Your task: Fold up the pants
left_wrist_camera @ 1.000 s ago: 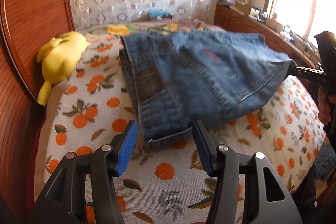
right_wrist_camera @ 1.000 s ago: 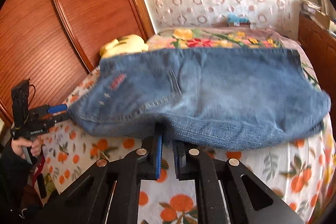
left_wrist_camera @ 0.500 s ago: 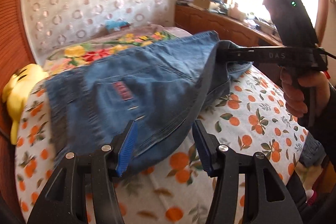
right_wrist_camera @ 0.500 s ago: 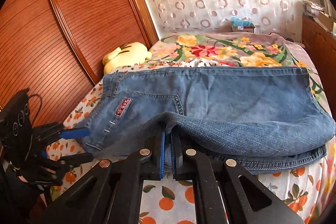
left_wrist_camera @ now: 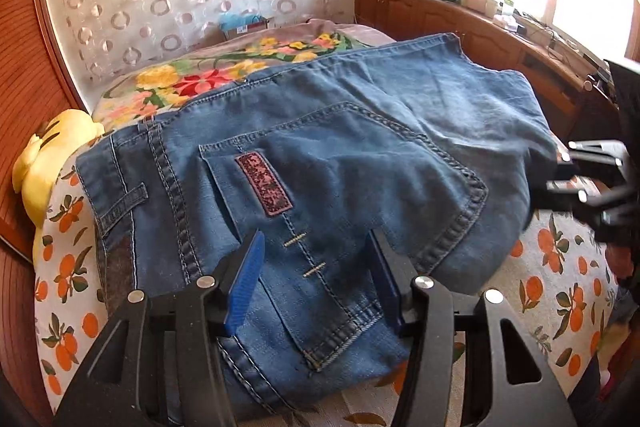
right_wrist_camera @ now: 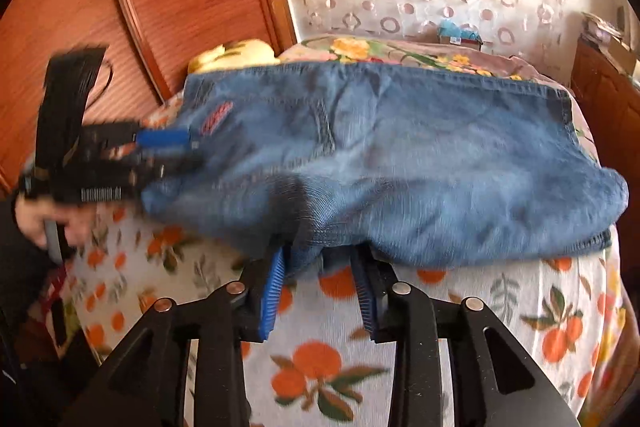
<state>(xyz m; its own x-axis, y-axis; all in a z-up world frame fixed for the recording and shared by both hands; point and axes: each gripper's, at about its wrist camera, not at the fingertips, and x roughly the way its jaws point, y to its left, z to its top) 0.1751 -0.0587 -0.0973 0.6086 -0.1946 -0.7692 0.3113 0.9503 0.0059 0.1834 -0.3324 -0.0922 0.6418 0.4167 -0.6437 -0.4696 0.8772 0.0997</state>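
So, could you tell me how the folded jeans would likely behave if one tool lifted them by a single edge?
The jeans would probably sag and unfold: they drape in soft wrinkles over the bed. They look fairly heavy for cloth, being thick, seamed denim in stacked layers. Slipping seems unlikely, since the weave is coarse and the right tool has ribbed pads.
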